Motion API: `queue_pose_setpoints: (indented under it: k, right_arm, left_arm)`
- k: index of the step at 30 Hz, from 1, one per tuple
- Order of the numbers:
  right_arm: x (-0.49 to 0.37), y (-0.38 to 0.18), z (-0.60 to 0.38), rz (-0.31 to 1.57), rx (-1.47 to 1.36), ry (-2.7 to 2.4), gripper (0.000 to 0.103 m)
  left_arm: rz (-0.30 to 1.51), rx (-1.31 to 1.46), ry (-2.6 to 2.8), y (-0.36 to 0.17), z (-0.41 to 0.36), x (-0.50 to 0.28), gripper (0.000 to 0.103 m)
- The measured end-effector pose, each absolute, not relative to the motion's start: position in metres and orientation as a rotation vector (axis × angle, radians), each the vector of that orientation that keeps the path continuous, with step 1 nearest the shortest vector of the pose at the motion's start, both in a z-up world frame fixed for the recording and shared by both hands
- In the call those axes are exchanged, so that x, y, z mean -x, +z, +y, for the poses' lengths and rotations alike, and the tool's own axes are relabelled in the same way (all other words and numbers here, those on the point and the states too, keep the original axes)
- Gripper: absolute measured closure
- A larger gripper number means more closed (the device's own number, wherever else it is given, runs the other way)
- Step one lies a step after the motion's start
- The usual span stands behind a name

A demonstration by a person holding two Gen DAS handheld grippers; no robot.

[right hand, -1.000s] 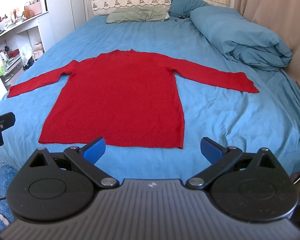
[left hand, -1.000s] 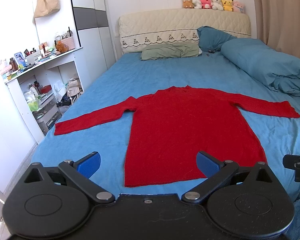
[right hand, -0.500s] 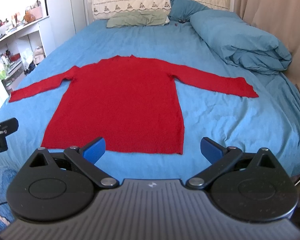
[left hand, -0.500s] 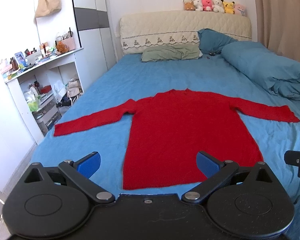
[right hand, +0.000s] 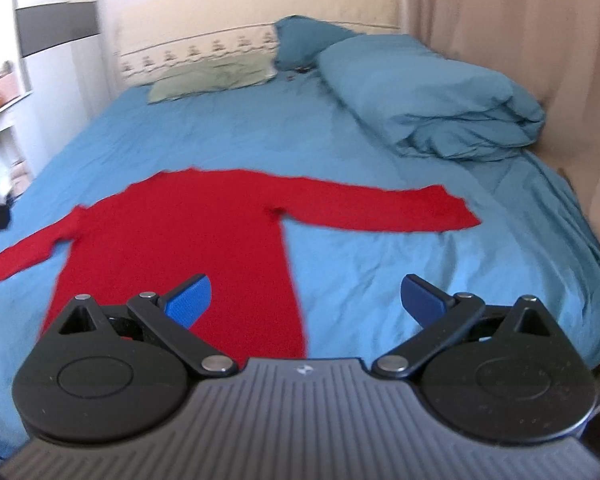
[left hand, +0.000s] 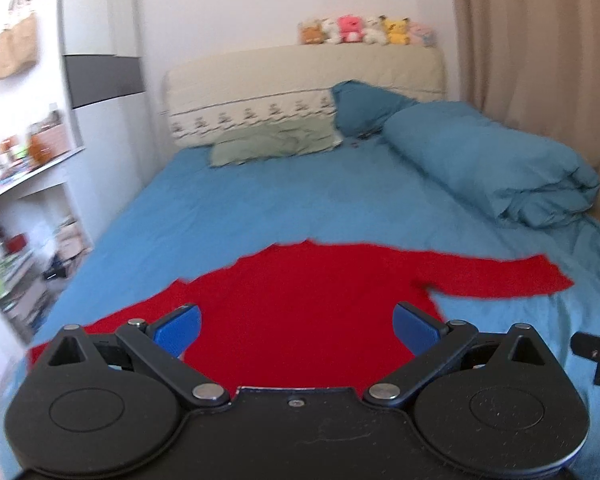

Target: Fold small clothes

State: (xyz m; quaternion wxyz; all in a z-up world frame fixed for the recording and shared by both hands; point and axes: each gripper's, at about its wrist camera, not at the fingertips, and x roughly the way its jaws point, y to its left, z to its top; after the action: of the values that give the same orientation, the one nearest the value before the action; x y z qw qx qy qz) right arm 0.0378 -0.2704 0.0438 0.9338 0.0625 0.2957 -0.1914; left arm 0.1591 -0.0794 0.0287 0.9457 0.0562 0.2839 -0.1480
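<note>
A red long-sleeved sweater [left hand: 308, 304] lies flat on the blue bed sheet [left hand: 260, 208], sleeves spread to both sides. It also shows in the right wrist view [right hand: 180, 232]. My left gripper [left hand: 298, 330] is open and empty, above the sweater's body. My right gripper [right hand: 306, 300] is open and empty, over the sweater's right edge near the hem. The hem is hidden behind both grippers. Part of the right gripper [left hand: 596, 356] shows at the right edge of the left wrist view.
A rolled blue duvet [left hand: 488, 164] lies along the bed's right side, with a blue pillow [left hand: 364, 104] and a green pillow [left hand: 276, 144] at the headboard. Cluttered white shelves [left hand: 16, 208] stand left of the bed. A beige curtain [right hand: 500, 20] hangs on the right.
Both grippers have moved forward over the sweater and the views have tilted up. The hem is now hidden under them. Both stay open.
</note>
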Motion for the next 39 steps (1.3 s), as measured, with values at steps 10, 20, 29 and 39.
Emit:
queue_pose_setpoints:
  k: [10,20,29,39]
  right_arm:
    - [-0.134,-0.022,-0.404,0.527,-0.235,-0.545,0.000]
    - [-0.188,-0.129,-0.525,0.518,-0.368,-0.690,0.000]
    - [-0.223,-0.175,-0.585,0.528,-0.462,-0.751,0.021]
    - [-0.254,-0.151,-0.593,0.536,-0.406,-0.751,0.079]
  left_arm:
    - [0.643,-0.070,-0.401,-0.017,-0.137,-0.291,0.000]
    - [0.803,-0.153,-0.431,-0.123,-0.201,-0.409,0.000]
    - [0.951,-0.134,-0.431,-0.186,-0.228,-0.440,0.000]
    - [0.947,-0.153,-0.362,-0.205,-0.246,-0.454,0.000]
